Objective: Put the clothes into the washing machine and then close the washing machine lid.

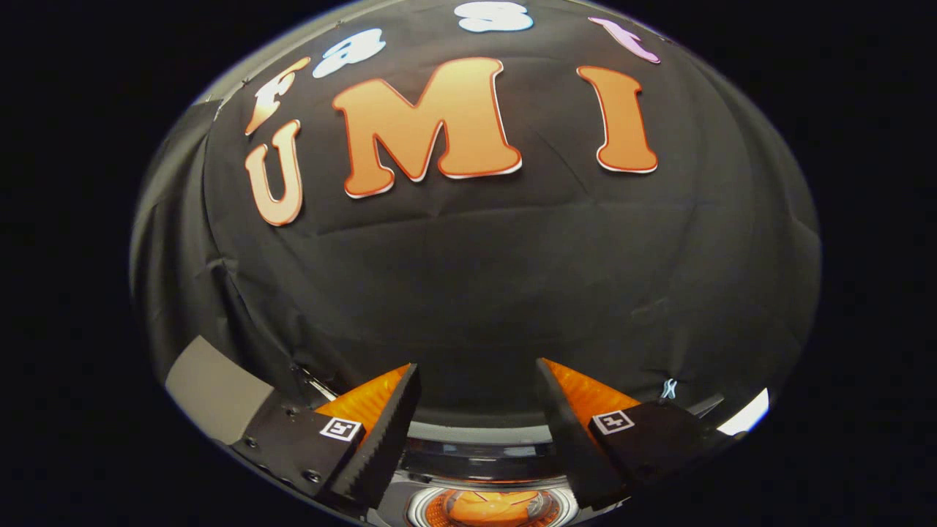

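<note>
booth wall (476,293): black cloth, creased, takes up most of the gripper view beyond the fingers; a seam runs down its left part where another panel folds off to the side.
washing machine (479,457): low between the fingers and just ahead of them, seen from above; dark glossy top with a pale rim band curving across at the back.
drum opening (490,509): round, ringed with shiny metal, between the finger bases; orange shows inside it, cannot tell if that is clothes or a reflection. Lid position: cannot tell.
grey panel (212,391): flat, pale grey, beside the left finger's base, against the cloth.
bright patch (747,417): white, glary sliver beyond the right finger's base; too washed out to identify.
gripper (477,380): fingers spread wide apart, nothing between them, touching nothing; tips point up toward the cloth, serrated inner faces turned to each other.
markers (342,429): small square black-and-white tag on each finger base.
clip (667,389): tiny pale thing on the cloth near the right finger; too small to tell.
</note>
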Motion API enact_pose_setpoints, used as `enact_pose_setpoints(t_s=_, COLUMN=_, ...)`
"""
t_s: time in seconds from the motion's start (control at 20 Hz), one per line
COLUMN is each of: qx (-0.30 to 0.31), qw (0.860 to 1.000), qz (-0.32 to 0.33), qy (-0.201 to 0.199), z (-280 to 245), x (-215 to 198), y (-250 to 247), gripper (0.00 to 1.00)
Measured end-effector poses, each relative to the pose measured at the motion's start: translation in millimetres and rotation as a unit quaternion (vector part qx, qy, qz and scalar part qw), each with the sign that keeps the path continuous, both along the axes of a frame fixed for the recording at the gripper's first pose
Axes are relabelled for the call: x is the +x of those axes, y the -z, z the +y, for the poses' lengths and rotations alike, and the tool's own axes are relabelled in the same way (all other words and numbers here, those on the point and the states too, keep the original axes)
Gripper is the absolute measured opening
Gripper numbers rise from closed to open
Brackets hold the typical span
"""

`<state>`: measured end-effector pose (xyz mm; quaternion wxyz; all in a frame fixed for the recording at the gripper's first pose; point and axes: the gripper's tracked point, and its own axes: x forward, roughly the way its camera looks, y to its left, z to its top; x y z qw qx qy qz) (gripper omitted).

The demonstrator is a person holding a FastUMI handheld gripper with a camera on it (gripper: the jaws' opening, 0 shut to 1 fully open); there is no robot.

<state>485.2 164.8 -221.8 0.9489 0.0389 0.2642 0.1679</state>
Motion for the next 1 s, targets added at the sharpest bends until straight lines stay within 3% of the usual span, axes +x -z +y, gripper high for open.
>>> enact_pose_setpoints(t_s=0.25, qx=-0.043, qw=0.999, qz=-0.015, qy=0.013, z=-5, x=9, y=22, gripper=0.95)
enact_pose_setpoints(t_s=0.6, qx=-0.04, qw=0.999, qz=-0.013, qy=0.015, z=-6, x=9, y=21, gripper=0.97)
enact_pose_setpoints(t_s=1.0, qx=-0.032, qw=0.999, qz=-0.022, qy=0.026, z=-19, x=-45, y=16, gripper=0.97)
